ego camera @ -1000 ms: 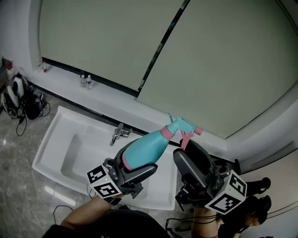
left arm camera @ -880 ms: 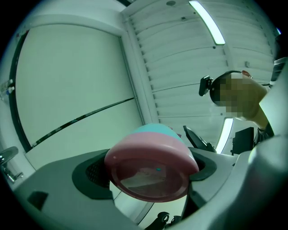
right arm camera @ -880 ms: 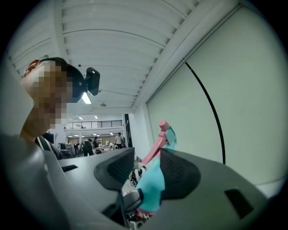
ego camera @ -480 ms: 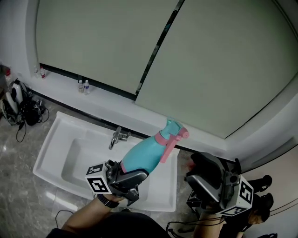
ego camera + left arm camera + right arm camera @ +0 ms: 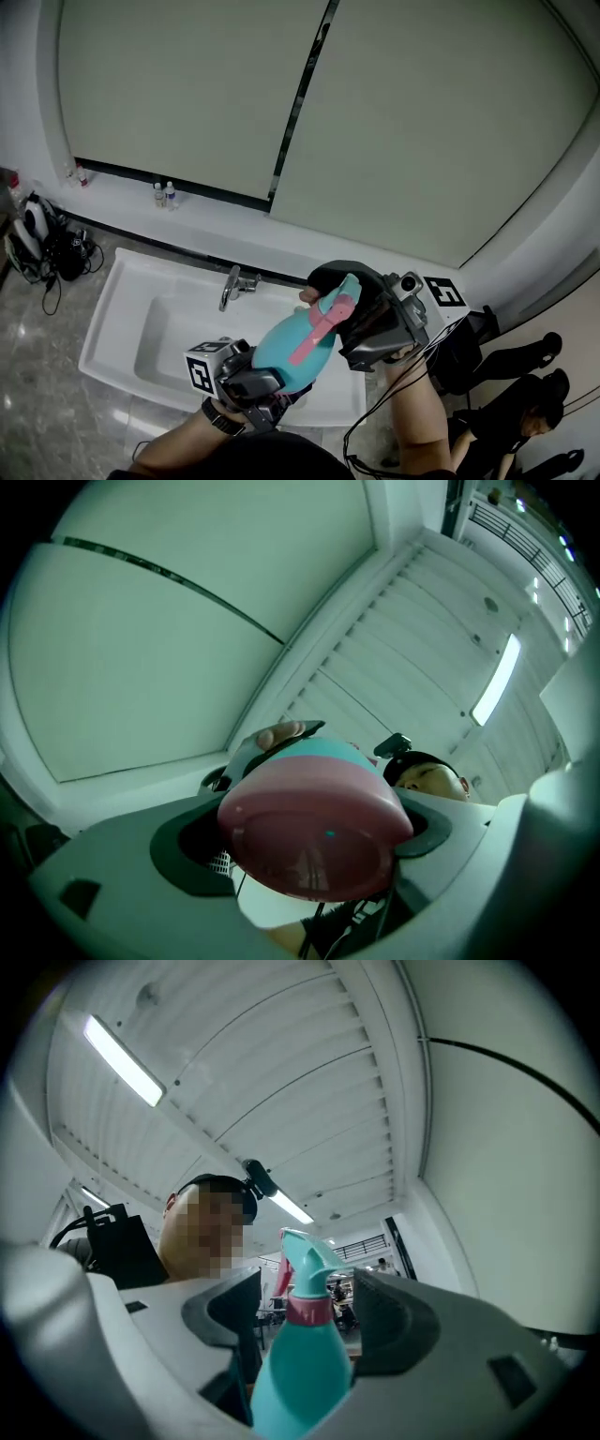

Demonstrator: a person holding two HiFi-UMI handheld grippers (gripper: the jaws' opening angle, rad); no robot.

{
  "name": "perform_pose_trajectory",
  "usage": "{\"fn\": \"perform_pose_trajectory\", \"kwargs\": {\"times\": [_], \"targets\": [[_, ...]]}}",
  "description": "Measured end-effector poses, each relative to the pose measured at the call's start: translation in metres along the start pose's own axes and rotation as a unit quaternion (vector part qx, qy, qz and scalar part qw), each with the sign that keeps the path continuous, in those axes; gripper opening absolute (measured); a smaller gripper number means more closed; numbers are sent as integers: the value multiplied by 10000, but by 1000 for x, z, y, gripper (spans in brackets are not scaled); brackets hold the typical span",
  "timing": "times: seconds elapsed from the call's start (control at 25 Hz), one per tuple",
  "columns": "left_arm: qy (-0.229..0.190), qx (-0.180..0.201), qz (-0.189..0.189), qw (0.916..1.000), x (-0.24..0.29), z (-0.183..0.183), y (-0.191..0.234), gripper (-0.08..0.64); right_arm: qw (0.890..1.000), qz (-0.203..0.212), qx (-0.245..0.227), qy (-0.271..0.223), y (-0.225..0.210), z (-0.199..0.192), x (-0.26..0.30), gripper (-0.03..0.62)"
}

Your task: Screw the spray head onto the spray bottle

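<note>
Centrally, the bottle (image 5: 286, 347) hangs in the air over the near right part of the sink (image 5: 122, 309), tilted with its head (image 5: 333, 305) up and to the right; the head sits on the neck, with its pink collar and trigger showing. The left gripper (image 5: 265, 382) clamps the bottle's pink base from both sides, and in the left gripper view that base (image 5: 314, 832) fills the space between the jaws. The right gripper (image 5: 339, 314) reaches in from the right around the head. Its jaws have just been opening and now stand spread, and in the right gripper view the neck and head (image 5: 302, 1269) rise between them with a gap on each side. Left of the bottle the basin lies open, with the faucet (image 5: 232, 286) at its far rim, apart from both grippers. Beyond the sink a white ledge carries two small vials (image 5: 164, 195), and pale wall panels stand well behind it. A tangle of cables (image 5: 37, 248) lies on the floor by the sink's left edge. The sink's right rim runs just under the right forearm (image 5: 417, 412).
</note>
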State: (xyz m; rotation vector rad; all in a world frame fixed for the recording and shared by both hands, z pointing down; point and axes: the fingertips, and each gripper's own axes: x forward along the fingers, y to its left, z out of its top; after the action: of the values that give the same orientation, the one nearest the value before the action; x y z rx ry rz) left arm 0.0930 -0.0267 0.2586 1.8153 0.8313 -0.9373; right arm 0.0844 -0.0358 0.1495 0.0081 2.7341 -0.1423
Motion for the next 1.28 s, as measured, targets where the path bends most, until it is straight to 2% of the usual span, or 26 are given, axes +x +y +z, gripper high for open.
{"fn": "perform_pose_trajectory", "kwargs": {"times": [0.16, 0.2, 0.28, 0.4, 0.48, 0.52, 0.56, 0.6, 0.68, 0.76, 0.88, 0.96, 1.12, 1.2, 1.28], "targets": [[3, -265, -27, 9996, 5, -10, 4, 469, 9998, 202, -90, 1, 7, 2, 3, 287], [-10, -290, -19, 9996, 4, -10, 5, 469, 9998, 144, -116, 16, 5, 2, 1, 268], [-41, -287, 20, 9996, 1, -7, 5, 469, 9997, -48, -215, 69, 0, 0, 2, 148], [-74, -133, 186, 9997, -4, 0, 7, 469, 9975, -477, -457, 256, -10, -2, 5, 144], [-62, 260, 517, 9983, -9, 8, 13, 471, 9924, -1017, -574, 399, -23, -5, 1, 144], [-23, 598, 759, 9953, -12, 13, 17, 469, 9884, -1330, -597, 433, -30, -6, -3, 144], [42, 1013, 1032, 9895, -15, 19, 20, 469, 9838, -1638, -592, 428, -36, -7, -7, 144], [129, 1481, 1317, 9801, -17, 23, 23, 469, 9791, -1922, -550, 383, -42, -7, -12, 143], [325, 2455, 1863, 9508, -20, 31, 28, 469, 9698, -2401, -369, 208, -51, -8, -24, 143], [476, 3300, 2307, 9141, -23, 35, 31, 469, 9604, -2780, -164, 23, -57, -9, -34, 143], [652, 4302, 2820, 8551, -27, 39, 35, 469, 9478, -3183, 52, -147, -63, -11, -45, 143], [775, 4928, 3133, 8080, -30, 42, 37, 471, 9392, -3420, 216, -221, -69, -14, -54, 141], [1006, 6050, 3570, 7045, -32, 49, 34, 469, 9227, -3767, 658, -493, -79, -22, -68, 141], [1285, 6405, 3843, 6524, -40, 48, 37, 470, 9125, -3943, 900, -610, -83, -27, -75, 141], [1747, 6647, 4067, 6018, -51, 46, 43, 470, 9013, -4126, 1138, -675, -87, -32, -82, 141]]}}
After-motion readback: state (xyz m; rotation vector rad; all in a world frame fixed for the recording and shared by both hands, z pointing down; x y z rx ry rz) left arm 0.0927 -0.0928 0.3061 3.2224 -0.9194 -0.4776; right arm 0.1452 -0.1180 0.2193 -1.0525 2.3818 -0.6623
